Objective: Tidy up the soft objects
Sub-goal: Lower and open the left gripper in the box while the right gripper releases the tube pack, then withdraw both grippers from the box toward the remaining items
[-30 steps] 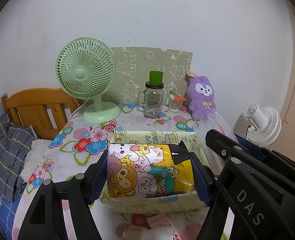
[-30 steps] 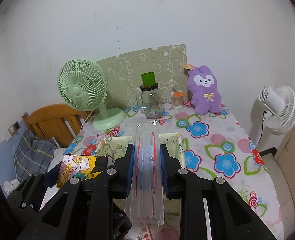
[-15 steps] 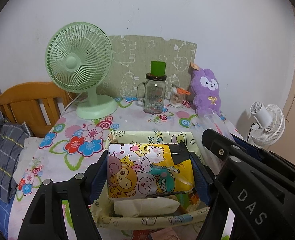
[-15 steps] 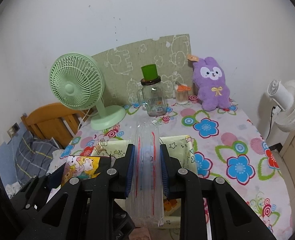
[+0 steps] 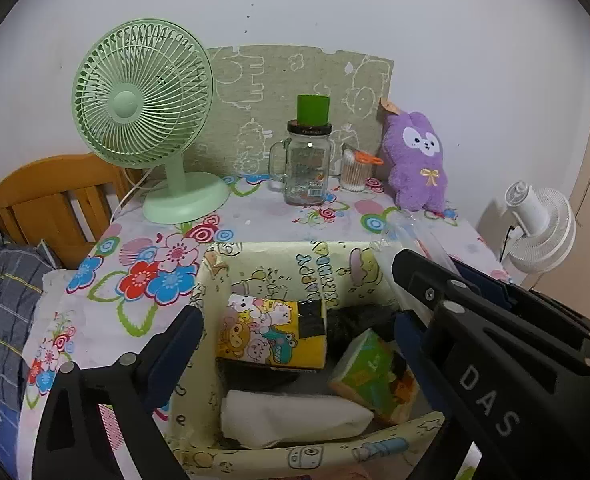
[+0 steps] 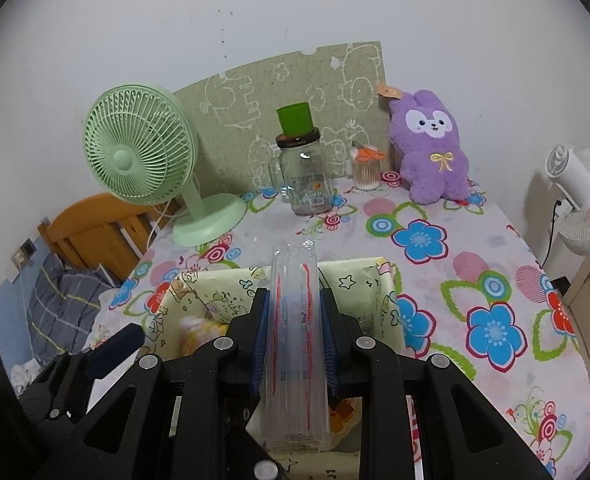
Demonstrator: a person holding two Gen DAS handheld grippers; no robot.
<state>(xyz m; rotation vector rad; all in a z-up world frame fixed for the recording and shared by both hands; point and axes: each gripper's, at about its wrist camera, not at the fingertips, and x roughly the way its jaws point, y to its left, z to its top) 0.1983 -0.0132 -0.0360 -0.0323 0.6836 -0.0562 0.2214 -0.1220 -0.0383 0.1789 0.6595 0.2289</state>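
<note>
A yellow cartoon-print packet point(image 5: 271, 333) lies loose inside the pale yellow fabric bin point(image 5: 279, 258), above a white tissue pack point(image 5: 291, 414) and beside a green packet point(image 5: 369, 376). My left gripper point(image 5: 295, 330) is open and empty over the bin, its jaws apart on either side of the packet. My right gripper point(image 6: 295, 334) is shut on a clear plastic bag point(image 6: 295, 312) with red lines, held above the bin point(image 6: 387, 300). A purple plush rabbit point(image 6: 431, 148) sits at the table's back right.
A green desk fan point(image 5: 143, 120), a glass jar with a green lid point(image 5: 307, 164) and a cotton-swab holder point(image 5: 355, 170) stand along the back by a felt board. A wooden chair point(image 5: 51, 200) is on the left, a white fan point(image 5: 539, 232) on the right.
My left gripper has opened and let go of the cartoon packet, which has dropped into the bin. Both grippers have moved forward over the bin. The right one keeps the clear bag.
</note>
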